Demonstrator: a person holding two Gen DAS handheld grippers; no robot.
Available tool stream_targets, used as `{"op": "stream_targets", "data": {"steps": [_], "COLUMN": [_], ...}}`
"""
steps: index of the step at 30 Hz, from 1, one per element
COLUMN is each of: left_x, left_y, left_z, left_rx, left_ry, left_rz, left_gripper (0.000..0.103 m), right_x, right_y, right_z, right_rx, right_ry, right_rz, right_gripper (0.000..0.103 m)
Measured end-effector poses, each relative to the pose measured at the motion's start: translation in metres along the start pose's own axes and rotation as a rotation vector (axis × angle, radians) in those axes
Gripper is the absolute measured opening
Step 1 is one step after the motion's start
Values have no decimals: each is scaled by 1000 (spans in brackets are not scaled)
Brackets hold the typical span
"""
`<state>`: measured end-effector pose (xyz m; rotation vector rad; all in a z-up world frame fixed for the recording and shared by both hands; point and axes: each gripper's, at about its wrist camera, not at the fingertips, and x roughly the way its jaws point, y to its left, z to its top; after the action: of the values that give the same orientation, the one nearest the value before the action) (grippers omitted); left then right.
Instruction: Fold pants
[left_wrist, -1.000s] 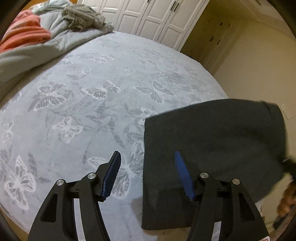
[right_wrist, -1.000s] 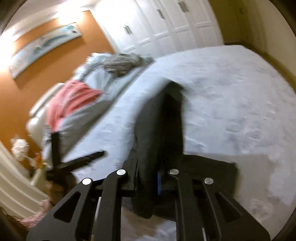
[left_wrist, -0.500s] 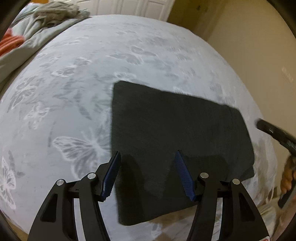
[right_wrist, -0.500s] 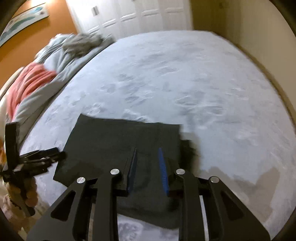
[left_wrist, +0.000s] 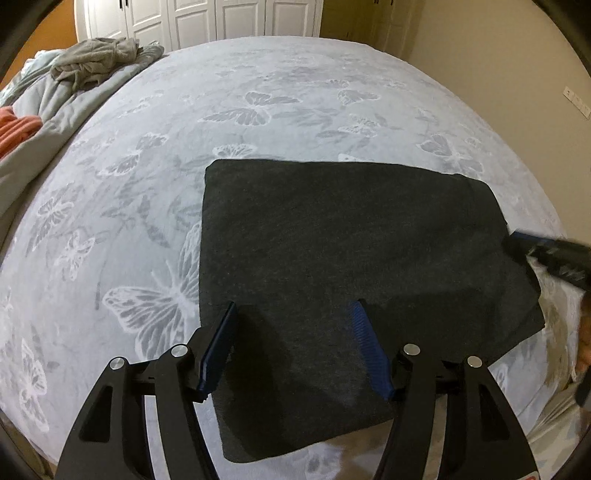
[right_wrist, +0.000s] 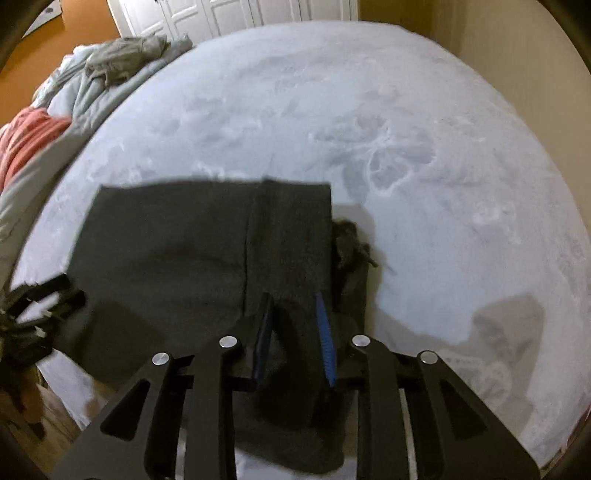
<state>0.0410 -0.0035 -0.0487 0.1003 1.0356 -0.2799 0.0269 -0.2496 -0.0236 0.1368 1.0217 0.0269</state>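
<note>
Left wrist view: one pair of dark pants, folded into a flat block, lies on the bed near its front edge. The left gripper hangs over them, jaws wide, nothing pinched. Two grippers in all; the right gripper has just been opening, its narrow gap over cloth, seemingly loose. Only the right wrist view shows a bunched bit at the pants' right side.
</note>
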Motion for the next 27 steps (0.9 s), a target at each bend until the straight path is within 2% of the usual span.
{"op": "stream_targets", "data": {"steps": [2, 3, 5, 6, 7, 9, 10, 11, 15, 17, 18, 19, 22, 24, 25, 26, 27], "left_x": [-2, -3, -2, -2, -3, -6, -8, -9, -12, -13, -15, -18, -24, -22, -19, -14, -9], "left_y": [-1, -2, -2, -1, 2, 6, 10, 12, 23, 30, 33, 37, 45, 49, 51, 53, 54], "left_z": [-1, -2, -3, -3, -3, -4, -5, -5, -9, -12, -12, -13, -17, -21, -23, -25, -27], "left_rx": [10, 12, 13, 8, -7, -32, -43, -48, -65, -80, -86, -95, -122, -146, -157, -172, -185], "left_ry": [-15, -21, -24, -18, -10, -8, -12, -18, -17, -12, -11, -16, -22, 1, 15, 43, 67], "left_rz": [16, 26, 42, 33, 16, -11, -18, -14, 0, 1, -2, -2, -23, -62, -77, -96, -114], "left_gripper": [65, 68, 69, 69, 69, 70, 73, 74, 75, 75, 75, 75, 75, 78, 79, 79, 79], "right_x": [-18, -16, 9, 18, 12, -6, -12, -14, 5, 11, 2, -13, -54, -37, -13, -4, -9], "right_y": [4, 4, -3, -5, -2, 0, -4, -9, -8, -1, -2, 0, 1, -9, -13, -15, -15], "right_z": [-3, -8, -19, -24, -23, -21, -24, -29, -39, -42, -41, -37, -36, -46, -54, -58, -57], "right_rx": [-4, 0, 6, 6, -2, -8, 13, 43, 38, 5, 1, -6, 8, 25, 13, 20, 40], "right_ry": [-83, -67, 34, 52, 33, -12, -40, -43, 26, 32, 21, -24, -119, -60, 33, 57, 25], "right_rz": [43, 39, 17, 0, -5, 24, 49, 66, 51, 39, 34, 66, 153, 102, 42, 29, 39], "right_gripper": [24, 25, 28, 28, 29, 40, 49, 50, 47, 25, 20, 16, 16, 19, 21, 25, 30]}}
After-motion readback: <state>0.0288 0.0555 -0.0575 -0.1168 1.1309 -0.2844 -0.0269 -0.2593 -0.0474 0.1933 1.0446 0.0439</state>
